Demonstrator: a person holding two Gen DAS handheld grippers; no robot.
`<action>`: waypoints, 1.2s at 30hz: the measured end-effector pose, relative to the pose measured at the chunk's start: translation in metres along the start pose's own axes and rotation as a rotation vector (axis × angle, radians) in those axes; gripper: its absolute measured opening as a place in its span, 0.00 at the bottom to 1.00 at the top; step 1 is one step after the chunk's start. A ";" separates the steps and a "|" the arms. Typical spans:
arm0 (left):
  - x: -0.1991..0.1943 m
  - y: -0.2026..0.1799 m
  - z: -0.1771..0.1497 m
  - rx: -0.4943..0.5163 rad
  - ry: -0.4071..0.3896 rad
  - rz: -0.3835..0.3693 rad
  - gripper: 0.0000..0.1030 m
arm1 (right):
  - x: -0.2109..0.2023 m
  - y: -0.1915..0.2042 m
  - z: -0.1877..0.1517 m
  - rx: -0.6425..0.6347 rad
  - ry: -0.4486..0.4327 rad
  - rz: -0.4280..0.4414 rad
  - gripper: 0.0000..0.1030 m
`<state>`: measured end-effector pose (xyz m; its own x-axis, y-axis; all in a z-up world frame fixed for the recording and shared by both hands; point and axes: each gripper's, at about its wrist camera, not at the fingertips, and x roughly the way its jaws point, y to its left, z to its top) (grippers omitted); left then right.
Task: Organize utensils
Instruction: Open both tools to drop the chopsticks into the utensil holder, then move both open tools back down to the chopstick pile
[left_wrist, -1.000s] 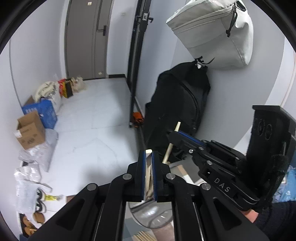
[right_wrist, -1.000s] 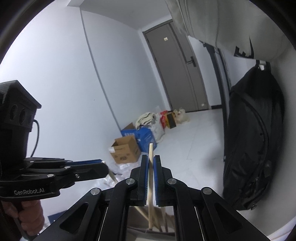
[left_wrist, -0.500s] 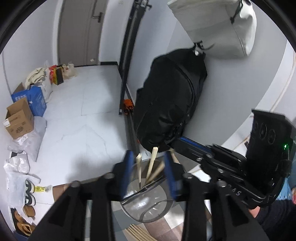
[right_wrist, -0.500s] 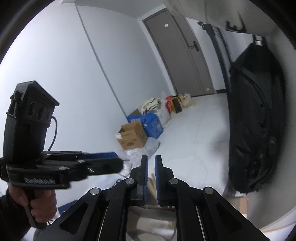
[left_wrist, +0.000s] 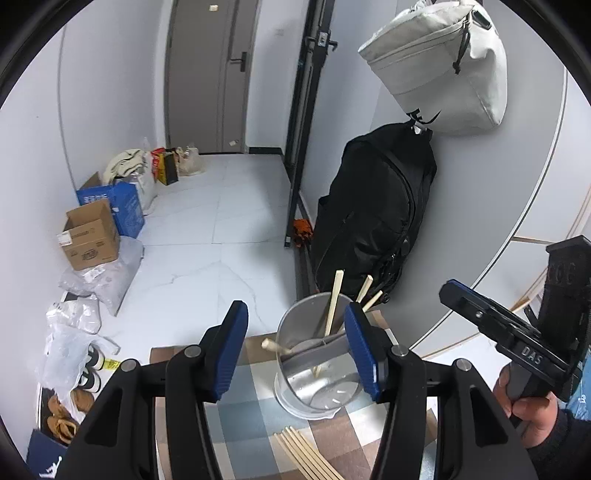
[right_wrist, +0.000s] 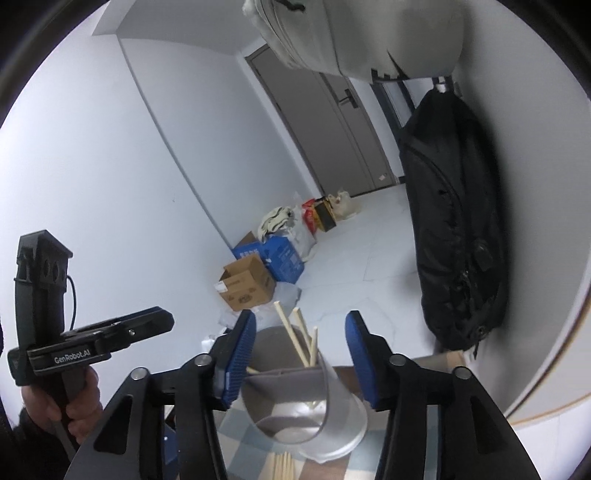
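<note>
A metal utensil cup (left_wrist: 295, 328) with a grey divider stands on the checked table. Several wooden chopsticks (left_wrist: 332, 302) lean inside it. More chopsticks (left_wrist: 306, 456) lie flat on the table in front of the cup. My left gripper (left_wrist: 295, 347) is open and empty, just above and before the cup. My right gripper (right_wrist: 299, 354) is open and empty over the same cup (right_wrist: 332, 402), where the chopsticks (right_wrist: 295, 338) stick up between its fingers. Each gripper shows in the other's view: the right one (left_wrist: 491, 321), the left one (right_wrist: 122, 332).
A black backpack (left_wrist: 373, 214) and a pale grey bag (left_wrist: 436, 66) hang on the wall behind the table. Cardboard and blue boxes (left_wrist: 92, 232) and plastic bags sit on the tiled floor at left. The table's far edge (left_wrist: 207, 347) lies just behind the cup.
Both grippers were shut on a chopstick a second ago; both have opened and the chopsticks now stand in the cup. Both grippers have pulled back slightly.
</note>
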<state>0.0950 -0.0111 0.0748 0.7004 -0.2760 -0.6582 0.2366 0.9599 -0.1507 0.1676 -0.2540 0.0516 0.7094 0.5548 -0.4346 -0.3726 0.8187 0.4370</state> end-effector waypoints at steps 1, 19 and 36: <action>-0.004 -0.002 -0.003 -0.002 -0.008 0.011 0.48 | -0.003 0.003 0.000 -0.004 -0.002 -0.001 0.54; -0.057 -0.017 -0.041 -0.019 -0.165 0.098 0.81 | -0.058 0.044 -0.032 -0.047 -0.027 0.007 0.82; -0.031 0.012 -0.117 -0.164 -0.133 0.129 0.95 | -0.058 0.048 -0.086 -0.066 0.069 -0.056 0.95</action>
<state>-0.0025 0.0145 0.0070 0.8029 -0.1442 -0.5784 0.0345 0.9799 -0.1964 0.0571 -0.2344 0.0305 0.6883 0.5150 -0.5109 -0.3737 0.8553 0.3589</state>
